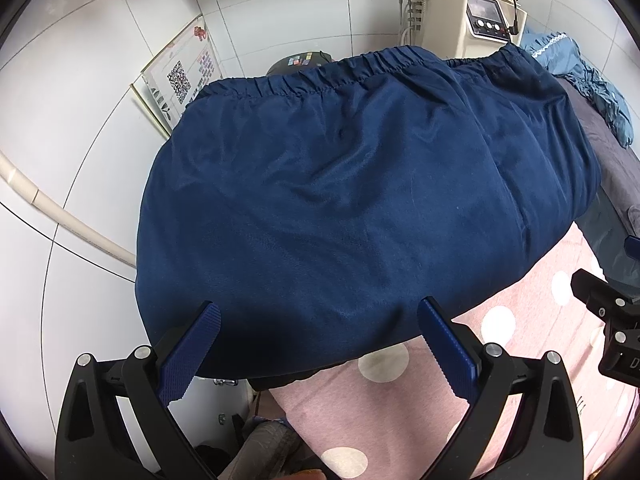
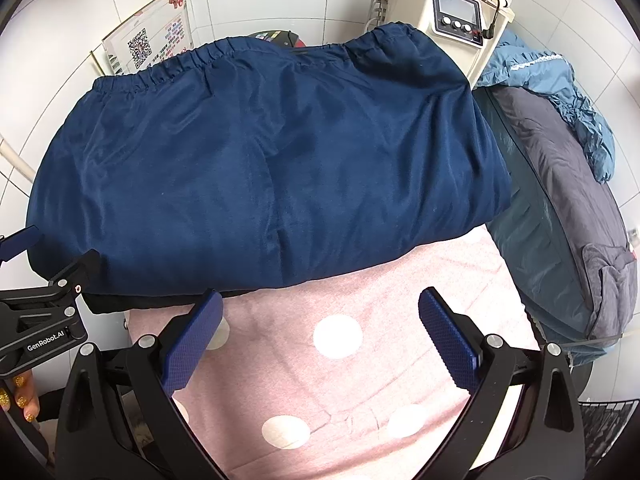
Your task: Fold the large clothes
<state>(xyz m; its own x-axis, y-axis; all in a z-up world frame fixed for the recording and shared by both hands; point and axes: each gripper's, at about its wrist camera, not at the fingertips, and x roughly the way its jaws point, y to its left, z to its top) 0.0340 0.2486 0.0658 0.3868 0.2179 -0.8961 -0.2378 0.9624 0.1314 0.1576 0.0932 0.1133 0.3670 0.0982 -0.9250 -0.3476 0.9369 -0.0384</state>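
Observation:
A dark blue garment (image 1: 360, 200) with an elastic waistband (image 1: 360, 70) along its far edge lies folded over on the pink polka-dot bed (image 1: 400, 412). My left gripper (image 1: 318, 346) stands open just above the garment's near edge, with nothing between its fingers. In the right wrist view the same blue garment (image 2: 260, 168) fills the upper half, and its near fold ends just ahead of my fingertips. My right gripper (image 2: 320, 340) is open over the bare pink sheet (image 2: 340, 380). The left gripper's body (image 2: 40, 320) shows at the left edge, held by a hand (image 2: 20, 396).
A grey and teal pile of clothes (image 2: 560, 208) lies on the bed at the right. A beige machine with a screen (image 2: 452, 8) stands at the head of the bed. A framed QR-code sign (image 1: 180, 80) leans on the white tiled wall at left. The bed's left edge drops to the floor.

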